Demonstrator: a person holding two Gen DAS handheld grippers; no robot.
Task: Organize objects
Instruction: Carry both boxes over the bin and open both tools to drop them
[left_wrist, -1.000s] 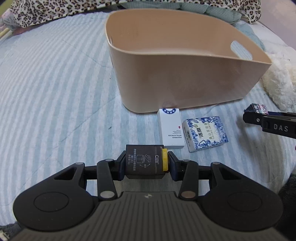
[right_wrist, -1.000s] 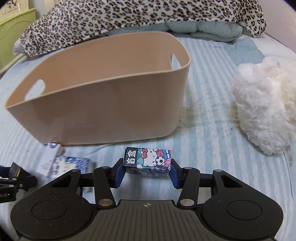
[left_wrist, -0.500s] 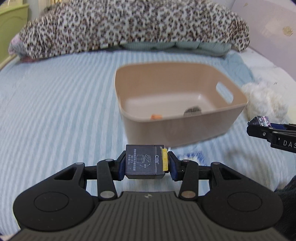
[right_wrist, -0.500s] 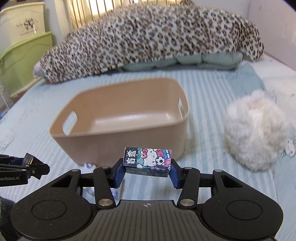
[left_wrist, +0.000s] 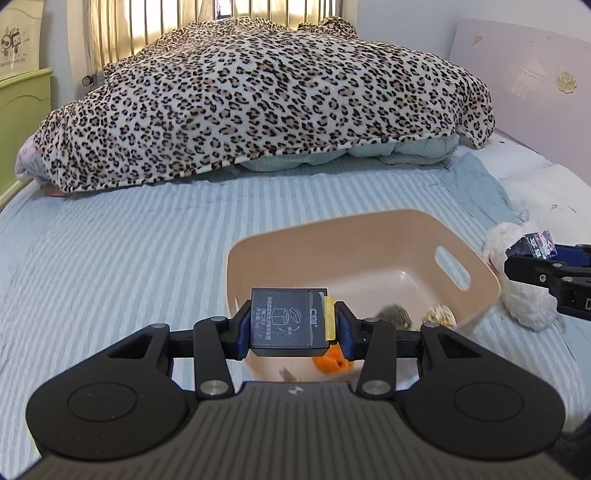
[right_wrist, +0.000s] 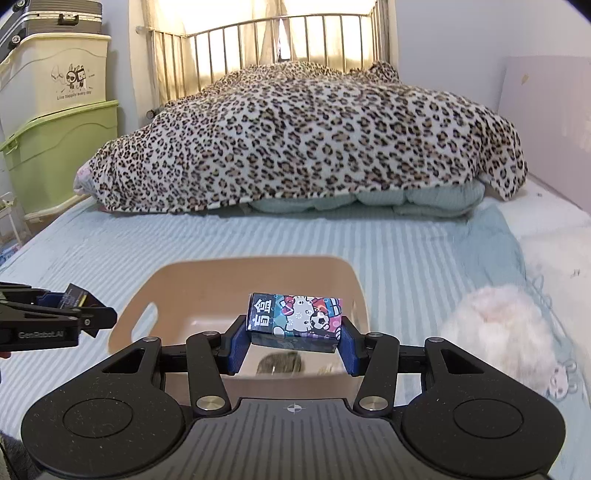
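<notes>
My left gripper (left_wrist: 290, 328) is shut on a small dark grey box (left_wrist: 284, 317) with a yellow edge, held above the near left rim of the beige plastic basket (left_wrist: 295, 236). My right gripper (right_wrist: 293, 341) is shut on a colourful cartoon box (right_wrist: 295, 315), held above the basket's (right_wrist: 207, 273) near side. The basket sits on the striped bed and holds an orange item (left_wrist: 330, 363), a dark round item (left_wrist: 393, 314) and a gold item (left_wrist: 439, 314). Each gripper shows at the edge of the other's view: the right one (left_wrist: 532, 254) and the left one (right_wrist: 79, 301).
A leopard-print blanket (left_wrist: 266, 99) over pale bedding lies across the far side of the bed. A white fluffy toy (right_wrist: 502, 328) lies right of the basket. Green and beige storage bins (right_wrist: 55, 147) stand at the left, beyond the bed. A metal headboard (right_wrist: 277, 40) is behind.
Both grippers have risen with their boxes from bed level to above the basket. The basket's inside now shows from above, and the two boxes lying on the bed are out of view.
</notes>
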